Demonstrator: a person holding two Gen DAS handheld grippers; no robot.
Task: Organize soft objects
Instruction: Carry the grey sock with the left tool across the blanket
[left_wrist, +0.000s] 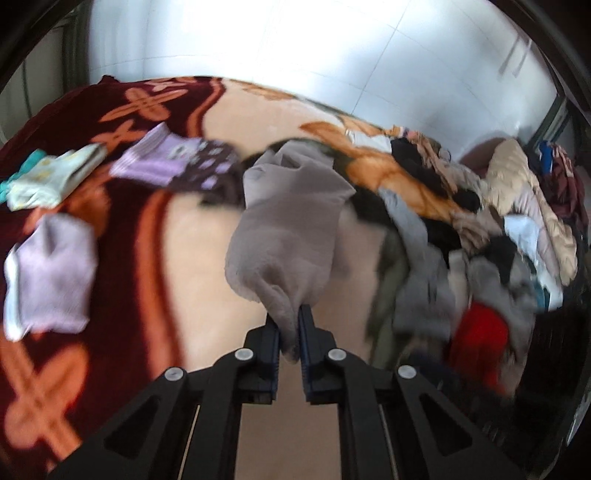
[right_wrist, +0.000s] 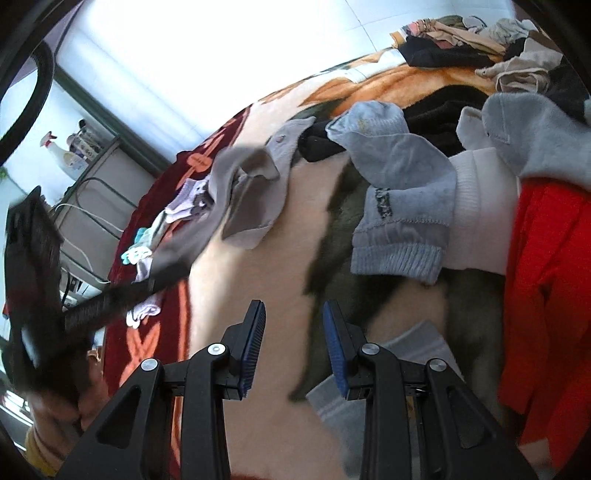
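My left gripper (left_wrist: 289, 325) is shut on a grey sock (left_wrist: 288, 229), which hangs blurred above the patterned blanket (left_wrist: 207, 236). The right wrist view shows the same grey sock (right_wrist: 243, 192) held up by the other gripper's dark arm at the left. Laid out flat on the blanket's left side are a purple patterned sock (left_wrist: 173, 162), a white and teal sock (left_wrist: 51, 177) and a lilac sock (left_wrist: 51, 273). My right gripper (right_wrist: 294, 317) stands open over the blanket, nothing between its fingers. A light blue sock (right_wrist: 399, 192) lies just ahead of it.
A heap of mixed clothes (left_wrist: 480, 229) fills the right of the bed: black, beige, grey and a red garment (right_wrist: 546, 280). A white cuff (right_wrist: 484, 206) and a grey fleece piece (right_wrist: 535, 136) lie by the blue sock. A shelf with spray bottles (right_wrist: 70, 155) stands by the window.
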